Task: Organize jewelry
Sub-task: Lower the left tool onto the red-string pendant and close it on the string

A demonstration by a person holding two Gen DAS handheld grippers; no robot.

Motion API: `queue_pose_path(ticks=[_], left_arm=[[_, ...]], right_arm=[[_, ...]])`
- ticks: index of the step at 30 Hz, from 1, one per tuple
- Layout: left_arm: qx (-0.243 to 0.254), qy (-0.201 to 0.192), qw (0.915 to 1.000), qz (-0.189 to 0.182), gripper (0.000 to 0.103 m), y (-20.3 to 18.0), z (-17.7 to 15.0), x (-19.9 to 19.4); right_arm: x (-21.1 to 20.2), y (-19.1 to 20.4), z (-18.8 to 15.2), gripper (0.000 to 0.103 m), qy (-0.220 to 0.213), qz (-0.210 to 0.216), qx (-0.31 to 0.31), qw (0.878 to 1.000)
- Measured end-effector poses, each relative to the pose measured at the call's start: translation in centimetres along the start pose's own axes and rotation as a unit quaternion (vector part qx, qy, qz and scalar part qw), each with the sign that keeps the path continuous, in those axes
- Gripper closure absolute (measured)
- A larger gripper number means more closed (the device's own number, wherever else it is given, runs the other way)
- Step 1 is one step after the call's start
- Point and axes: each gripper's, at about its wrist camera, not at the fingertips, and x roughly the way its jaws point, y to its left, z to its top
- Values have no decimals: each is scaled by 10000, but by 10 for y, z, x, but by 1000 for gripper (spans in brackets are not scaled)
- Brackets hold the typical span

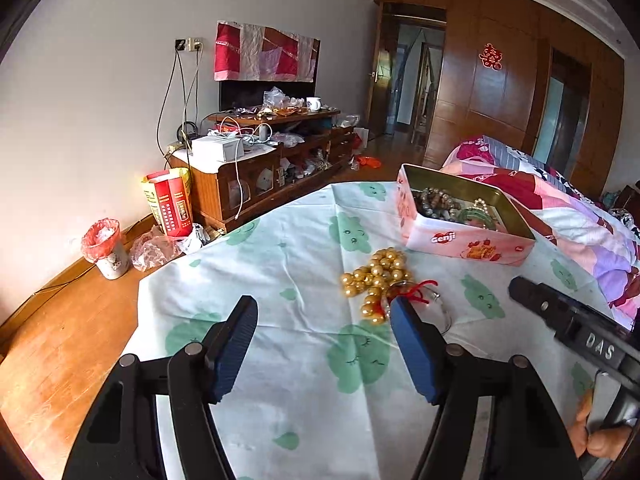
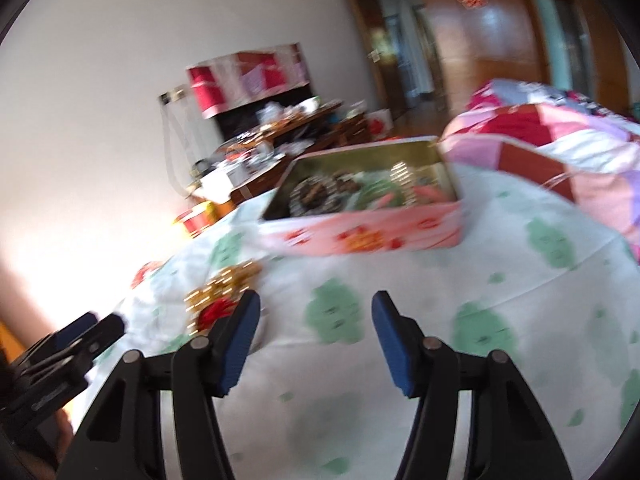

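Showing gold beads [image 1: 376, 276] sharply, only the left view; both grippers [image 1: 324, 312] [image 2: 316, 308] gape, gripping nothing.

Beyond the table, you have a wooden cabinet [image 1: 256, 168] against the far wall, its top crowded with a white box [image 1: 218, 148], cables and a white mug [image 1: 314, 103]. A red patchwork cloth [image 1: 266, 51] hangs above it. Left of the cabinet a red and yellow carton [image 1: 172, 202] stands on the wooden floor [image 1: 56, 340], and nearer you a lined waste bin [image 1: 106, 248]. To your right lies a patchwork quilt [image 1: 560, 208], with wooden doors [image 1: 492, 88] behind it.
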Motion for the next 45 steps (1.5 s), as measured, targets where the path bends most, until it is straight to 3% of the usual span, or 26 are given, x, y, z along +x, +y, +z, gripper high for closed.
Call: queue_pose_path(ticks=[1, 3, 5, 12, 15, 16, 18, 25, 28, 32, 33, 34, 35, 38, 43, 45], left_arm=[[-6, -2, 10000, 9, 34, 1, 0, 0], [-44, 15, 10000, 17, 34, 4, 0, 0], [-105, 59, 9999, -1, 34, 8, -2, 1], [-144, 77, 9998, 73, 35, 13, -3, 0], [-205, 124, 9997, 82, 35, 18, -3, 1], [-230, 147, 9996, 68, 35, 19, -3, 2], [-265, 186, 9995, 50, 35, 20, -4, 4], [-169, 247, 9995, 28, 35, 16, -4, 6], [-61, 313, 9995, -56, 35, 12, -3, 9], [277, 437, 9981, -319, 35, -3, -1, 14], [376, 462, 9974, -400, 35, -8, 0, 15], [507, 489, 9963, -503, 35, -15, 1, 17], [612, 516, 9953, -540, 35, -20, 1, 19], [871, 573, 9930, -552, 35, -35, 4, 25], [909, 845, 9877, -955, 35, -53, 8, 43], [957, 1003, 9859, -936, 36, -62, 8, 54]], right_arm=[[2, 5, -1, 37, 77, 69, -54, 9999], [8, 15, -1, 20, 212, 252, -172, 9993], [19, 25, 0, 14, 445, 495, -291, 9974], [85, 68, -3, 9, 1603, 573, -830, 9819], [92, 82, -10, 9, 1609, 367, -1313, 9775], [92, 84, -12, 11, 1608, 299, -1409, 9764], [90, 83, -13, 36, 1562, 199, -1541, 9754], [70, 48, -11, 36, 1454, 588, -1131, 9811], [52, 34, -10, 36, 1195, 758, -831, 9864], [31, 10, 0, 37, 746, 660, -518, 9937], [28, 3, 2, 44, 654, 528, -472, 9953], [25, -4, 3, 59, 559, 325, -455, 9969], [26, -8, 5, 87, 557, 211, -439, 9973], [31, -30, 6, 88, 746, -17, -164, 9971], [33, -50, 6, 85, 895, 221, 380, 9950], [29, -48, 6, 72, 817, 171, 346, 9959]])
